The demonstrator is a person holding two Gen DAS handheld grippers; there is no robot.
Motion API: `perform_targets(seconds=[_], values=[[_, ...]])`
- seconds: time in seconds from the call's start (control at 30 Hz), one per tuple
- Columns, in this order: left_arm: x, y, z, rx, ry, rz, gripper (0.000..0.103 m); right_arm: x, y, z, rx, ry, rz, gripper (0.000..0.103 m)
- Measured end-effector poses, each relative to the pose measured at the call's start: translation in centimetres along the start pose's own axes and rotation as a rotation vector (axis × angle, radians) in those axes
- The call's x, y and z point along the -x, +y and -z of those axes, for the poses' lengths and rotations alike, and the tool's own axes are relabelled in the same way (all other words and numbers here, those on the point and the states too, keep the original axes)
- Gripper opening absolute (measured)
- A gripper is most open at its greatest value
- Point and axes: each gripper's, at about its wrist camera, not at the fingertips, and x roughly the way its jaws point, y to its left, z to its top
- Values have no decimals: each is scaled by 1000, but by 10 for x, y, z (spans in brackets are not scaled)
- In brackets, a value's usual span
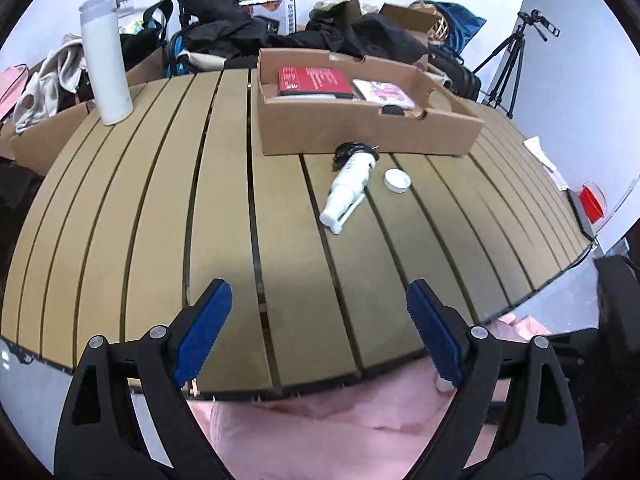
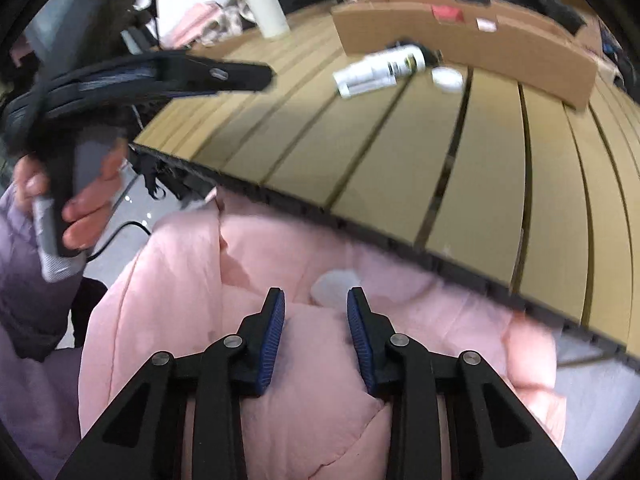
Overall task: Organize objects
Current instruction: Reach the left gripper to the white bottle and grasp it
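Observation:
A white pump bottle (image 1: 349, 188) lies on its side on the slatted tan table (image 1: 160, 200), its base against a black cord (image 1: 352, 150). A white cap (image 1: 397, 180) sits just right of it. Behind them stands a shallow cardboard box (image 1: 360, 128) holding a red book (image 1: 314, 80) and a pink packet (image 1: 384, 91). My left gripper (image 1: 318, 286) hangs open over the near table edge, holding nothing. My right gripper (image 2: 316, 294) is below the table edge over pink padded fabric (image 2: 192, 280), its pads apart and bare. A small pale object (image 2: 335, 286) lies just past its fingertips.
A tall white flask (image 1: 105, 60) stands at the table's far left. Bags, dark clothes and boxes pile up behind the table. A tripod (image 1: 508, 64) stands far right, a red cup (image 1: 592, 200) at the right edge. A hand (image 2: 86, 208) holds the left gripper (image 2: 256, 76).

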Motion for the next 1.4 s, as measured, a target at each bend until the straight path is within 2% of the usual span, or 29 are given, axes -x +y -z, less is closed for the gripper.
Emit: perform_targets(seconds=[0.23,0.37,0.47,0.63,0.8,0.9,1.03,1.1,1.17,1.2,1.33,1.4], values=[[11,4,6,10,-15,-12,88,-19,5,-14,-12,44,93,36],[10,11,7,30,-12,-25,88,-31,7,-17,12,99,99,36],[7,16,9,48,-2,-29,88,-36,7,-19,21,113,115,30],[-2,17,12,51,18,-23,88,-27,7,-18,14,61,117,16],[-12,15,12,45,35,-31,87,-29,6,-19,17,67,107,16],[-13,15,13,45,34,-26,87,-20,6,-14,7,27,94,10],[-22,10,7,28,30,-12,86,-2,6,-12,12,-17,79,9],[-28,5,2,1,29,-7,86,-4,5,-14,7,4,79,9],[-39,-1,-3,-31,37,-17,86,-17,6,-16,10,69,85,9],[-42,-3,-6,-45,41,-20,86,-23,4,-19,-5,105,91,13],[-60,-11,-23,-117,24,7,87,-19,-11,-25,-53,149,43,24],[-73,-15,-32,-144,37,9,87,-24,-11,-29,-49,168,49,30]])
